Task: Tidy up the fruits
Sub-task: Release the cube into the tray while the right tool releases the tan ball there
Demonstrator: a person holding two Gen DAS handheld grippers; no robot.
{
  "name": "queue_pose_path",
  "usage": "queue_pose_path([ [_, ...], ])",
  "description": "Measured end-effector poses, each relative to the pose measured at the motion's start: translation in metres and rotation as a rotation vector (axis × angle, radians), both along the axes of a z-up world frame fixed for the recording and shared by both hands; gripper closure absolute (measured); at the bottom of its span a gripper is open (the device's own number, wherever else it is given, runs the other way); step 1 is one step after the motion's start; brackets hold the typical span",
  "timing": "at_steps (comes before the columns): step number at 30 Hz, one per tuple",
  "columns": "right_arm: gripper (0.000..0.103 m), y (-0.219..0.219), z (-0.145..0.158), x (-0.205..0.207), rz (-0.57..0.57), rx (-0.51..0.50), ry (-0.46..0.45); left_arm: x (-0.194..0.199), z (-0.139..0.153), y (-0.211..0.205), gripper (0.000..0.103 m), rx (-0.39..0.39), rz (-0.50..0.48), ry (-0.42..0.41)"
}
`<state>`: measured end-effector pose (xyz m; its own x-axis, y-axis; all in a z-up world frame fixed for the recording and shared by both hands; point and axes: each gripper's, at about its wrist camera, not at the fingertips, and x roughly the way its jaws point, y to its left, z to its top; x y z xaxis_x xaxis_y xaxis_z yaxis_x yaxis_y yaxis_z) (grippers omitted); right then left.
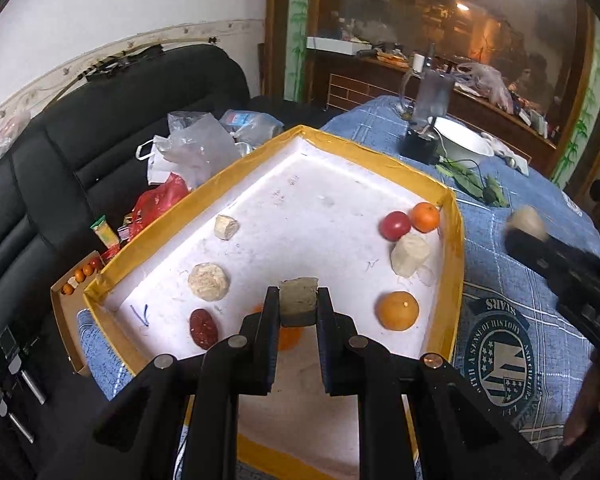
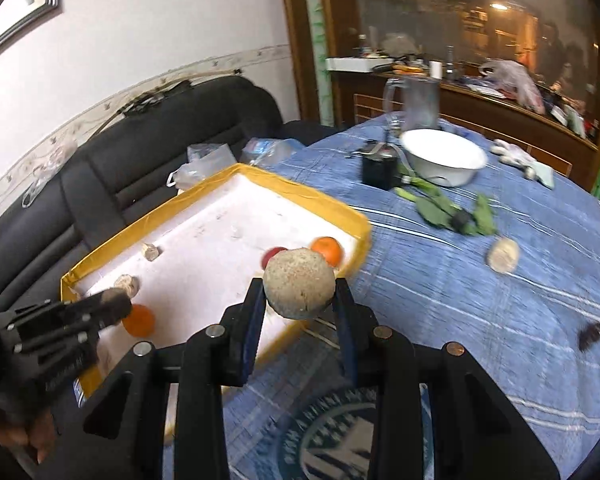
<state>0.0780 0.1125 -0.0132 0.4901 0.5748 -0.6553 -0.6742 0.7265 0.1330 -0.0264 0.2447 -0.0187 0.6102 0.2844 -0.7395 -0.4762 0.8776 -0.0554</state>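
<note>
- On the far left, off the bench, a black sofa point(image 1: 100, 128) carries plastic bags point(image 1: 192, 148) and a small carton of tiny orange fruits point(image 1: 78, 276).
- Yellow-rimmed white tray point(image 1: 380, 152) sits on the blue cloth point(image 1: 496, 264); its left part holds a red date point(image 1: 203, 328), a round pale chunk point(image 1: 209, 282) and a smaller pale piece point(image 1: 226, 227).
- Left tool point(image 1: 299, 300) hangs over the tray's near middle, fingers closed against a pale cut block point(image 1: 299, 294), lifted clear of the floor.
- Right part of the tray: an orange point(image 1: 398, 310), a pale wedge point(image 1: 410, 255), a red tomato point(image 1: 395, 225), a second orange point(image 1: 425, 217) in the corner.
- Right tool point(image 2: 299, 300) is past the tray's right rim, clamped on a round speckled ball point(image 2: 299, 282); view blurred.
- Further right on the cloth: green leaves point(image 2: 440, 208), white bowl point(image 2: 444, 156), a pale slice point(image 2: 503, 255), a dark date point(image 2: 591, 334).
</note>
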Motion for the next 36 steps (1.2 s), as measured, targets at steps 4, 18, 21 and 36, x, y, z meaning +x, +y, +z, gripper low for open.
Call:
queue_pose_path([
  [4,0.067,0.024,-0.006,0.008,0.031,-0.027,0.003,0.003,0.0,0.001,0.088,-0.016,-0.014,-0.007],
  [18,0.067,0.082,-0.023,0.057,0.1,-0.099,0.036,0.022,-0.003,0.019,0.088,-0.015,0.081,0.014],
  [21,0.067,0.091,-0.025,0.063,0.108,-0.107,0.046,0.025,-0.002,0.025,0.088,0.015,0.122,0.021],
  [36,0.067,0.114,-0.044,0.083,0.117,-0.159,0.067,0.033,-0.009,0.047,0.088,0.039,0.209,0.057],
])
